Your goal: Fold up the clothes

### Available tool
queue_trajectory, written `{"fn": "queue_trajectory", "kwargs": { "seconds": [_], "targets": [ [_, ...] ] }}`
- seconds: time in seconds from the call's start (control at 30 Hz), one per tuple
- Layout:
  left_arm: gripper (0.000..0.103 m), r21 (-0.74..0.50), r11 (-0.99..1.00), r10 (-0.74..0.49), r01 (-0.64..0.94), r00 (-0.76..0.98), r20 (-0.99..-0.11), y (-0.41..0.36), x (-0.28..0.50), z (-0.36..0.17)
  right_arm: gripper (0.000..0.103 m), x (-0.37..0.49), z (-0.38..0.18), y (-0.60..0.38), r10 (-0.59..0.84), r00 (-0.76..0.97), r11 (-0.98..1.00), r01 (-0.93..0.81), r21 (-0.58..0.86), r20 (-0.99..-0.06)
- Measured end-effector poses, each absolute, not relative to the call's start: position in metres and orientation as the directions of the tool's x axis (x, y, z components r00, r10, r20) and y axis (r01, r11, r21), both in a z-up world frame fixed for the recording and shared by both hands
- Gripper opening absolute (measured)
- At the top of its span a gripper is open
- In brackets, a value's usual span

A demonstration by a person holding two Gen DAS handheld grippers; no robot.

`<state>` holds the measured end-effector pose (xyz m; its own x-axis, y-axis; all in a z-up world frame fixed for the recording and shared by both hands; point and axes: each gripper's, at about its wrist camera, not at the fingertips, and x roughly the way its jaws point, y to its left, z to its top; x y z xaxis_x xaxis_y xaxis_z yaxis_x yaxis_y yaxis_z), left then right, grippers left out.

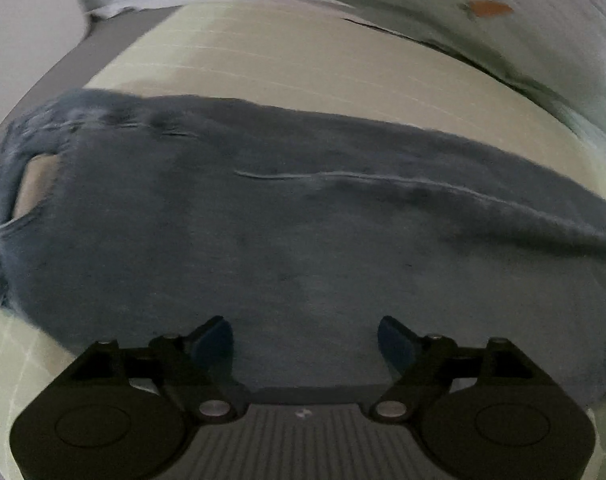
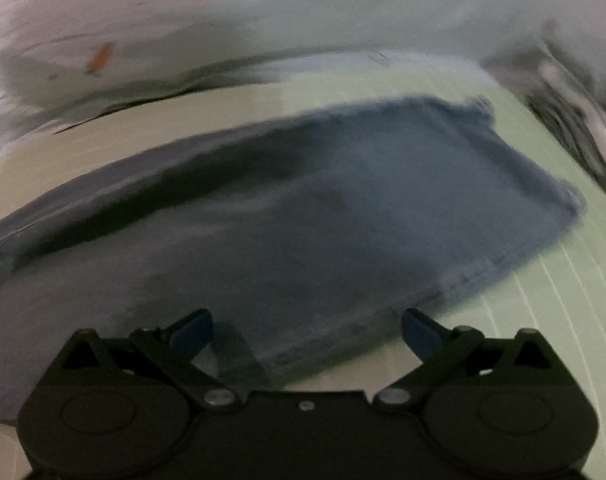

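Left wrist view: my left gripper (image 1: 305, 340) hangs over the near edge of the shirt (image 1: 287, 232), jaws spread wide with nothing between the pads. The shirt lies flat on the pale green mat (image 1: 287, 60), already folded narrow, I judge, so that a lengthwise seam runs across its top. Its long axis runs side to side across this view, and the neck opening (image 1: 33, 186) points left. I judge I am held low and open here so as to pinch that near edge.

Right wrist view: my right gripper (image 2: 307, 332) is just as wide open and empty, poised over the shirt's (image 2: 303, 216) near edge by the hem (image 2: 515, 248) end. Here the cloth stretches from lower left to upper right, hem to the right. Both views are blurred.
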<state>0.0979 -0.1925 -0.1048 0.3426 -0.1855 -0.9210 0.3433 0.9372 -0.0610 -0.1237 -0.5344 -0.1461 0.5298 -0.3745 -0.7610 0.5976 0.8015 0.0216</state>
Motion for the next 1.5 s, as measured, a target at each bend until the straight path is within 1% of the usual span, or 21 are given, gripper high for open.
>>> {"fn": "queue_trajectory", "kwargs": {
  "seconds": [0.13,0.33,0.43,0.57,0.7,0.8,0.87,0.97,1.1,1.27,1.5],
  "targets": [
    [0.087,-0.060,0.924,-0.196,0.377,0.335,-0.922,-0.206,0.105,-0.110,0.103,-0.099,-0.147,-0.530,-0.337,0.553,0.855,0.519,0.000,-0.762],
    [0.088,-0.007,0.909,-0.164,0.417,0.340,-0.926,-0.236,0.135,-0.126,0.103,-0.049,-0.157,-0.541,-0.278,0.559,0.905,0.425,-0.018,-0.781],
    [0.096,0.003,0.914,-0.159,0.407,0.364,-0.918,-0.251,0.154,-0.132,0.103,-0.015,-0.161,-0.560,-0.243,0.581,0.923,0.384,-0.002,-0.776],
    [0.103,0.016,0.922,-0.153,0.386,0.401,-0.903,-0.274,0.183,-0.137,0.103,0.034,-0.164,-0.592,-0.226,0.601,0.934,0.358,0.005,-0.767],
    [0.103,0.029,0.927,-0.150,0.375,0.439,-0.886,-0.289,0.196,-0.137,0.103,0.070,-0.167,-0.614,-0.229,0.630,0.932,0.361,0.018,-0.742],
    [0.103,0.020,0.916,-0.175,0.401,0.444,-0.879,-0.290,0.197,-0.139,0.103,0.078,-0.168,-0.624,-0.241,0.630,0.922,0.387,0.029,-0.739],
    [0.103,0.019,0.904,-0.191,0.427,0.444,-0.876,-0.290,0.197,-0.141,0.103,0.068,-0.164,-0.630,-0.269,0.635,0.902,0.429,0.042,-0.724],
    [0.103,0.021,0.906,-0.183,0.422,0.435,-0.882,-0.289,0.196,-0.140,0.103,0.046,-0.158,-0.642,-0.327,0.637,0.860,0.507,0.060,-0.699],
    [0.103,0.024,0.913,-0.158,0.406,0.410,-0.898,-0.292,0.200,-0.138,0.103,0.008,-0.153,-0.672,-0.433,0.585,0.769,0.637,0.058,-0.686],
    [0.103,0.022,0.914,-0.139,0.405,0.363,-0.921,-0.295,0.208,-0.137,0.103,-0.025,-0.158,-0.723,-0.550,0.475,0.628,0.778,0.036,-0.687],
    [0.103,0.016,0.914,-0.124,0.406,0.315,-0.941,-0.297,0.216,-0.137,0.103,-0.035,-0.161,-0.765,-0.587,0.464,0.500,0.852,0.154,-0.663]
  ]
}}
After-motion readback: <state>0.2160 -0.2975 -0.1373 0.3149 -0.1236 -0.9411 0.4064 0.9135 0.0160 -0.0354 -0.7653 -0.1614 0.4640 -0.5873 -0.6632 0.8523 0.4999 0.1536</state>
